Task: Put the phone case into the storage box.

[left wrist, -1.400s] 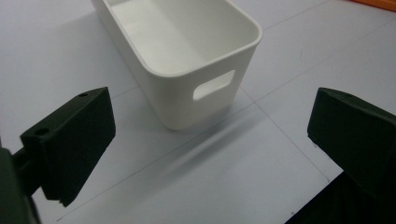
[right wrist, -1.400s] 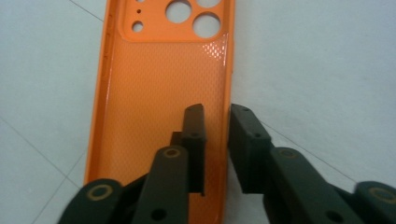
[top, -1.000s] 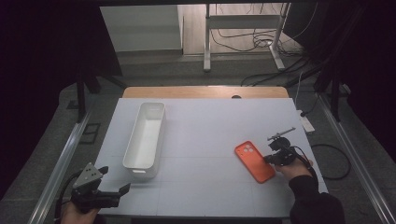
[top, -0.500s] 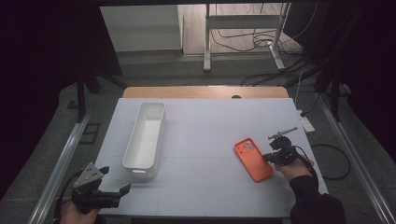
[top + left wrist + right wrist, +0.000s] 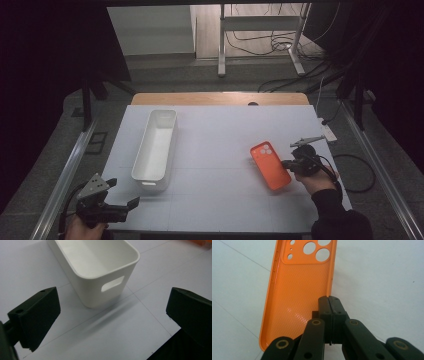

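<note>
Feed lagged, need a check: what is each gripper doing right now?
Left gripper: open, holding nothing, near the white bin.
Right gripper: closed on the side edge of the orange phone case.

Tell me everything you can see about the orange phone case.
The phone case is orange and looks like soft plastic or rubber. It is empty and lies open side up, showing a fine dotted texture inside, a raised rim and round camera holes at its far end. It lies on the white table, right of the bin, turned slightly on a diagonal. The right gripper is shut on its right side wall, near the middle of that edge. Whether the case is lifted off the table cannot be told.
</note>
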`<control>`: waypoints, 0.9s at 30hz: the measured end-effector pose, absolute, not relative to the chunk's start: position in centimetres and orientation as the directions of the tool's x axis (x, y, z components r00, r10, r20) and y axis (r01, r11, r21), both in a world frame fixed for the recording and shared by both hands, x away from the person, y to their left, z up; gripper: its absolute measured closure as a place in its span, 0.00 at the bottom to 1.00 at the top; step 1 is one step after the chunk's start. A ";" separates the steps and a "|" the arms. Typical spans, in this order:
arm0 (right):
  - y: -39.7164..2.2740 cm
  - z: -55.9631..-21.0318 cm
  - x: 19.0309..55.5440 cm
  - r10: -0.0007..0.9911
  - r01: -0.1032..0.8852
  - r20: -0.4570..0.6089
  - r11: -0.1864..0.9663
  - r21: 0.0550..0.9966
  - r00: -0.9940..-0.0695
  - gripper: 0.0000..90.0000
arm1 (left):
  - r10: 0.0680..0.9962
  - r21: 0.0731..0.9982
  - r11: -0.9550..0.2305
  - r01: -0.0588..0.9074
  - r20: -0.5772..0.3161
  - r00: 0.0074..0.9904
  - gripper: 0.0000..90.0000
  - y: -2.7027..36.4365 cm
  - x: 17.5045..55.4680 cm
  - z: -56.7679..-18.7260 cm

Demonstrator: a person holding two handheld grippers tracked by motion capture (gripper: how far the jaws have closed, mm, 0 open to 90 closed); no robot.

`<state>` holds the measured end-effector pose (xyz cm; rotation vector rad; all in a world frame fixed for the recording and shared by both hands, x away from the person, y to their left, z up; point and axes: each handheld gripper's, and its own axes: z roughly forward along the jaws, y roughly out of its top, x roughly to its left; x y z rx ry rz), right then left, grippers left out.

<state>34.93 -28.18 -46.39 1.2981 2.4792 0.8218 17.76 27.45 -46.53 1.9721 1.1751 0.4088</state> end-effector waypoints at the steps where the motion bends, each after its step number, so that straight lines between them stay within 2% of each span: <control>1: -28.2 -46.4 34.9 0.810 0.684 0.058 0.452 0.572 -0.584 0.99 | 0.846 0.762 -0.255 0.595 -0.121 0.519 0.00 27.5 17.8 -46.5; 27: -27.6 -44.2 33.7 0.801 0.621 0.076 0.396 0.676 -0.594 0.99 | 0.827 0.769 -0.224 0.598 -0.175 0.534 0.00 27.0 19.0 -46.1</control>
